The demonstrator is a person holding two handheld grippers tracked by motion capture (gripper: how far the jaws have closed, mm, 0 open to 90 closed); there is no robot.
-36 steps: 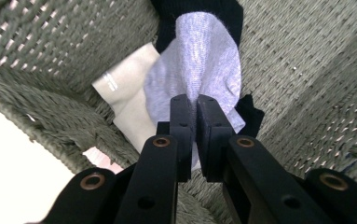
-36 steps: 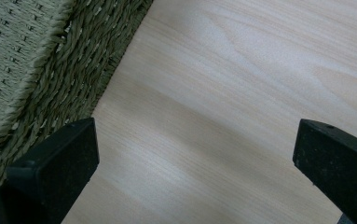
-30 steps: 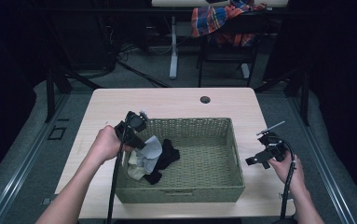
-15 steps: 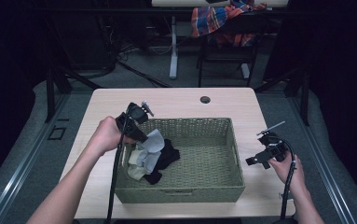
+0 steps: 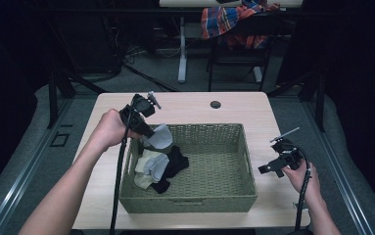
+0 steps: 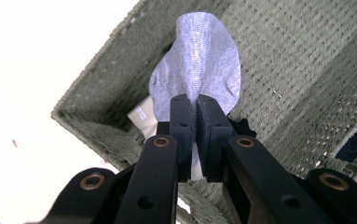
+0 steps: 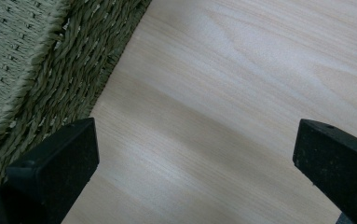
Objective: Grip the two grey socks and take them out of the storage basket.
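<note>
The grey sock (image 6: 199, 65) hangs pinched at one end between the two black jaws of the left hand-held gripper (image 6: 194, 105), which are pressed together on the cloth; in its own view the sock fans out above the jaws, in front of the inner corner of the woven basket (image 6: 302, 60). From the high view the same grey sock (image 5: 158, 138) is held at the basket's far left corner, just above the rim (image 5: 204, 126), with the left hand-held gripper (image 5: 146, 133) slanting down toward it from the person's left hand (image 5: 107, 129), and the cable from it trailing down over the left edge of the counter (image 5: 185, 105). Below the lifted sock, inside the left part of the basket, lies a small heap of other socks: pale ones (image 5: 148, 166) touching a black one (image 5: 174, 164). The rest of the basket floor is bare weave. Well apart, to the right of the basket, the right hand-held gripper (image 5: 268, 169) is held in the person's right hand (image 5: 300, 176) just over the counter; in its own view its jaws stand wide apart with nothing between them but the pale wood (image 7: 223, 93), the basket's outer wall (image 7: 50, 70) just beside the left jaw. A small dark round grommet (image 5: 216, 104) sits in the counter near its far edge.
</note>
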